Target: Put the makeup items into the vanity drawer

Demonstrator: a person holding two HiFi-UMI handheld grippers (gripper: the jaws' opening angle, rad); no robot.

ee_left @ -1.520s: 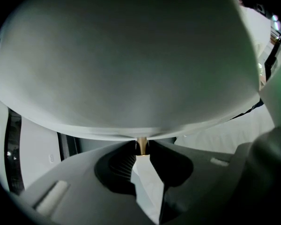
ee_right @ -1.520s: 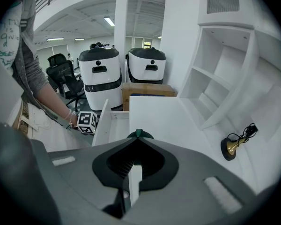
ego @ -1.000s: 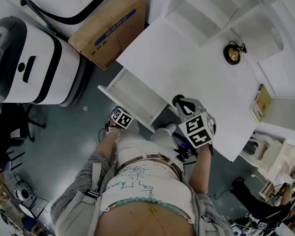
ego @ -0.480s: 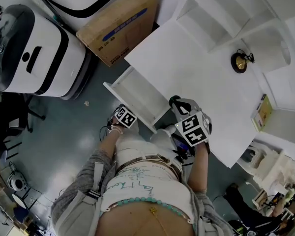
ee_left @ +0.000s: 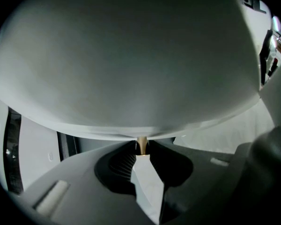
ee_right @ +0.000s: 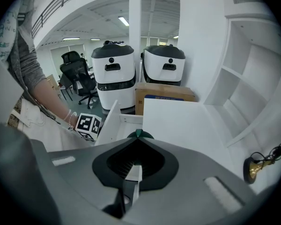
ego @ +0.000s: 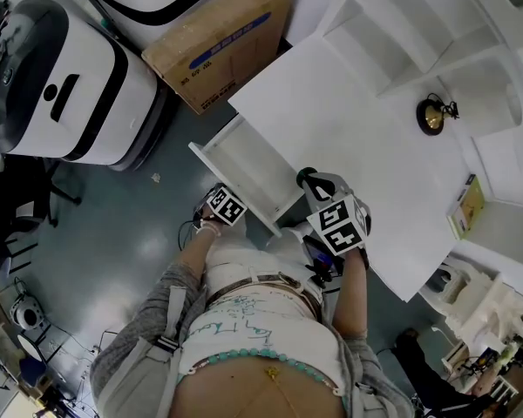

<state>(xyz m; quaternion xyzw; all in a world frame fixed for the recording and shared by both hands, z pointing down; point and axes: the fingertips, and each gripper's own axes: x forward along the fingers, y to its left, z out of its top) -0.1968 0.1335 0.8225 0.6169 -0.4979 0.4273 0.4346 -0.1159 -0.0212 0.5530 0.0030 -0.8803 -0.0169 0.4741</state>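
The white vanity drawer point(ego: 244, 165) stands pulled open at the tabletop's left edge, and its inside looks bare. My left gripper point(ego: 229, 205) is at the drawer front. In the left gripper view the left gripper point(ee_left: 141, 149) is shut on the small brass drawer knob point(ee_left: 141, 144), under the white drawer front point(ee_left: 131, 69). My right gripper point(ego: 310, 181) hovers over the table's near edge beside the drawer, shut on a small dark green makeup item point(ego: 306, 176). Only the green item's top point(ee_right: 139, 134) peeks above the right gripper point(ee_right: 138, 138).
The white vanity top point(ego: 357, 138) carries a brass-and-black object point(ego: 433, 116) near the back shelves point(ego: 401, 24), and a book point(ego: 466, 205) lies to the right. A cardboard box point(ego: 218, 42) and two white machines point(ego: 61, 85) stand on the floor beyond the drawer.
The head view has shifted a little. Both grippers keep nearly the same places relative to the drawer, and their holds are unchanged.
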